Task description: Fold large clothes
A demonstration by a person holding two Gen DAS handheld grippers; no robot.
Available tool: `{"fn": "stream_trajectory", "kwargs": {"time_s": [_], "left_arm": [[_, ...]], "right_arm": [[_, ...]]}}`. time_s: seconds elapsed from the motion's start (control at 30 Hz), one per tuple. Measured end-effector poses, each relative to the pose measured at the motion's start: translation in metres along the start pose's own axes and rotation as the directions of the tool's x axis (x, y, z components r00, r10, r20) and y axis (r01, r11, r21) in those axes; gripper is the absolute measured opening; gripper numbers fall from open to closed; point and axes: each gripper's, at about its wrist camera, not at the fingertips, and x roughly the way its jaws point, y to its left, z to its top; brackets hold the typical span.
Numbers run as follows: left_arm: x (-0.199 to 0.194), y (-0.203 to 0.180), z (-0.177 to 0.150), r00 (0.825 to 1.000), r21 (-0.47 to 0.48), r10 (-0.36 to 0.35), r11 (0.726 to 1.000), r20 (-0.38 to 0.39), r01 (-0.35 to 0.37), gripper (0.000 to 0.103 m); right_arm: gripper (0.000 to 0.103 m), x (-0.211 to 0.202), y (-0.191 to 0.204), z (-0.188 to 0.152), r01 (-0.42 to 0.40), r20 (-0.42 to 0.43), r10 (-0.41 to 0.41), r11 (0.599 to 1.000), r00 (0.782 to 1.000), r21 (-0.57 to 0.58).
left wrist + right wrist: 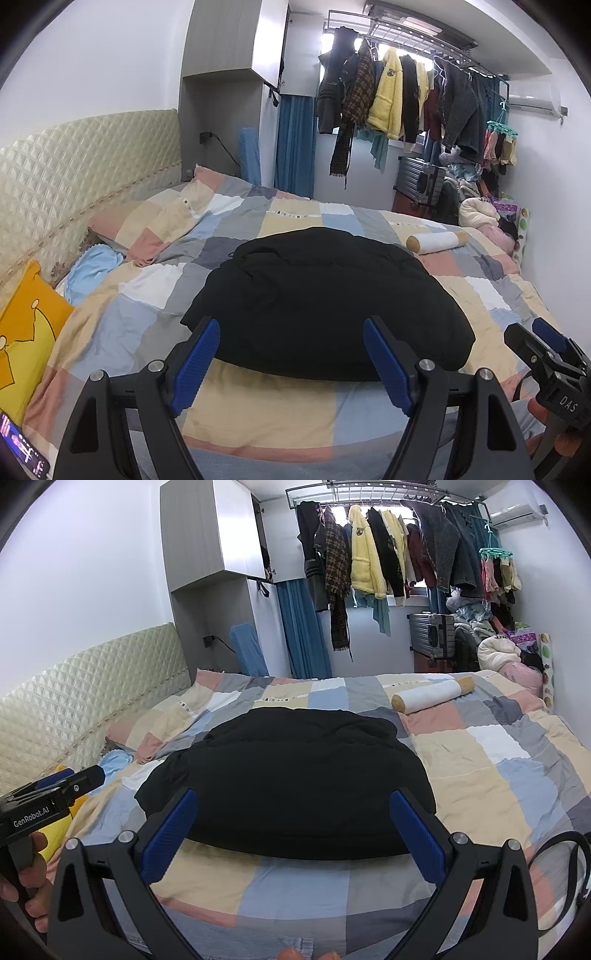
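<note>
Black garment (325,295), apparently folded into a bundle, lies mid-bed on a patchwork quilt (258,406). Left gripper (291,332) and right gripper (293,805) hover before it, jaws apart, holding nothing. Behind: quilted headboard (74,166), hanging clothes rack (388,502), suitcase (432,631).

— What are you seeing from your left wrist camera?

— Your left gripper (291,339) is hovering with its blue pads (195,362) spread wide, empty, just short of the black garment (325,299), which is lying bundled on the patchwork quilt (258,402).

— And at the edge?

— Your right gripper (543,339) is poking in at lower right, beside the garment.
</note>
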Motion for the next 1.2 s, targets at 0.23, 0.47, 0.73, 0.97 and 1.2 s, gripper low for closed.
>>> {"fn": "stream_trajectory", "kwargs": {"time_s": [0.23,0.47,0.73,0.97,1.2], "left_arm": [[0.001,0.003,0.0,1.0,-0.006,0.008,1.0,-0.004,-0.008,0.08],[0.001,0.003,0.0,1.0,-0.001,0.005,1.0,-0.004,-0.005,0.08],[-0.001,-0.006,-0.003,1.0,0.012,0.007,1.0,0.0,-0.007,0.08],[0.0,-0.005,-0.004,1.0,-0.011,-0.004,1.0,-0.016,0.003,0.08],[-0.004,-0.001,-0.002,1.0,-0.019,0.002,1.0,-0.005,-0.002,0.08]], "right_arm": [[0.103,0.001,-0.002,-0.001,0.006,-0.008,-0.006,1.0,1.0,-0.005],[0.103,0.0,-0.004,-0.003,0.008,-0.001,-0.008,1.0,1.0,0.007],[0.103,0.0,-0.005,-0.005,0.006,-0.009,-0.006,1.0,1.0,-0.005],[0.103,0.001,-0.004,-0.004,0.013,-0.007,-0.013,1.0,1.0,-0.008],[0.103,0.001,-0.004,-0.005,0.014,-0.01,-0.014,1.0,1.0,-0.009]]}}
